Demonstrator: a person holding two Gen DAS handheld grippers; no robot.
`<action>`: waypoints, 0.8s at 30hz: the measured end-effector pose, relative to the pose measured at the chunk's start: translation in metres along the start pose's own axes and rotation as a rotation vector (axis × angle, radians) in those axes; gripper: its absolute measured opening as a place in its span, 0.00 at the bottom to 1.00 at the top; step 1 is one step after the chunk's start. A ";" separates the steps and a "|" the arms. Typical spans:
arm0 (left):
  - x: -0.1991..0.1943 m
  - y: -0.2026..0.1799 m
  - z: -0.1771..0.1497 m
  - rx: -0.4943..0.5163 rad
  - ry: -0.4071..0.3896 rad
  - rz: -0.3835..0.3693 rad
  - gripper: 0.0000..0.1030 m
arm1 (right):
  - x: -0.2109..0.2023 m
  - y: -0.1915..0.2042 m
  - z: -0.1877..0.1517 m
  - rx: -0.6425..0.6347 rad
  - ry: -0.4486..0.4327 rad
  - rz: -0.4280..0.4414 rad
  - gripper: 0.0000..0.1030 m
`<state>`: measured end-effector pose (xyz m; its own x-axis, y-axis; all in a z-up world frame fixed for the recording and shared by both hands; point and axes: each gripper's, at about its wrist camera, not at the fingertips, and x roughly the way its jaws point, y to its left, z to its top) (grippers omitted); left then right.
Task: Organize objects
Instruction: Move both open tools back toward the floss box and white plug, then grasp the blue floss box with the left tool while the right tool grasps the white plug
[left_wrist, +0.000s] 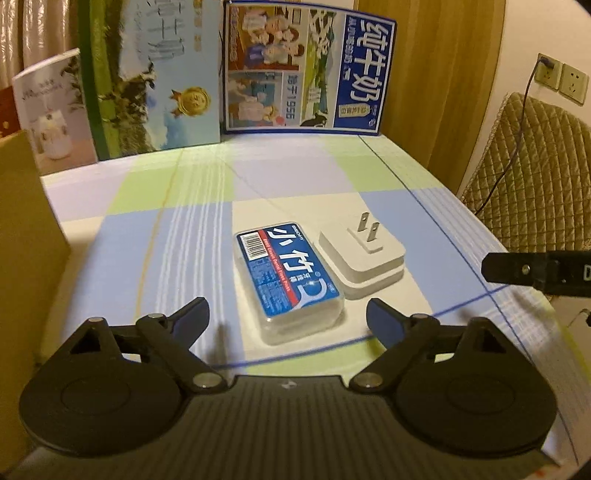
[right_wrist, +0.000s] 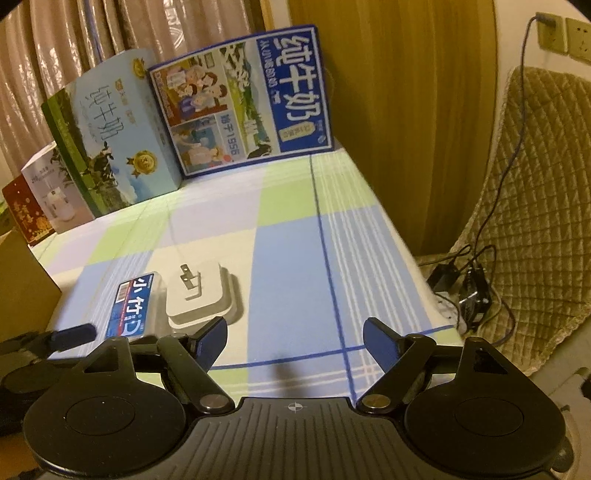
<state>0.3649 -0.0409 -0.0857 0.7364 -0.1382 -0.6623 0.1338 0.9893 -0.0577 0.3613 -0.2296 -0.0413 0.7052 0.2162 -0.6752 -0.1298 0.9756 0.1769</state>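
A clear plastic box with a blue label (left_wrist: 286, 275) lies flat on the checked tablecloth, and a white plug adapter (left_wrist: 362, 258) with its two prongs pointing up sits right beside it. My left gripper (left_wrist: 288, 319) is open just in front of the box, with the box's near end between the fingertips and no pad touching it. In the right wrist view the box (right_wrist: 129, 312) and the adapter (right_wrist: 201, 295) lie to the left of my right gripper (right_wrist: 295, 341), which is open over bare cloth. A right finger (left_wrist: 517, 267) enters the left view from the right edge.
Tall milk cartons (left_wrist: 306, 66) and other boxes (left_wrist: 151, 77) stand along the table's far edge. A brown cardboard box (left_wrist: 26, 236) stands at the left. The table edge (right_wrist: 399, 236) drops off at the right beside a quilted chair (right_wrist: 535, 206) and floor cables (right_wrist: 472, 288).
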 end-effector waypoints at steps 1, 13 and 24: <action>0.005 0.000 0.001 0.000 -0.001 0.001 0.81 | 0.003 0.002 0.000 -0.008 0.003 0.004 0.77; 0.010 0.028 0.004 0.025 0.004 0.065 0.51 | 0.039 0.045 0.004 -0.191 0.001 0.132 0.77; 0.006 0.038 -0.003 0.026 -0.011 0.067 0.53 | 0.085 0.064 0.007 -0.219 0.042 0.156 0.73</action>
<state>0.3724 -0.0035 -0.0942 0.7515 -0.0728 -0.6557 0.1014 0.9948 0.0058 0.4180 -0.1492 -0.0822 0.6358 0.3618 -0.6818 -0.3860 0.9140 0.1250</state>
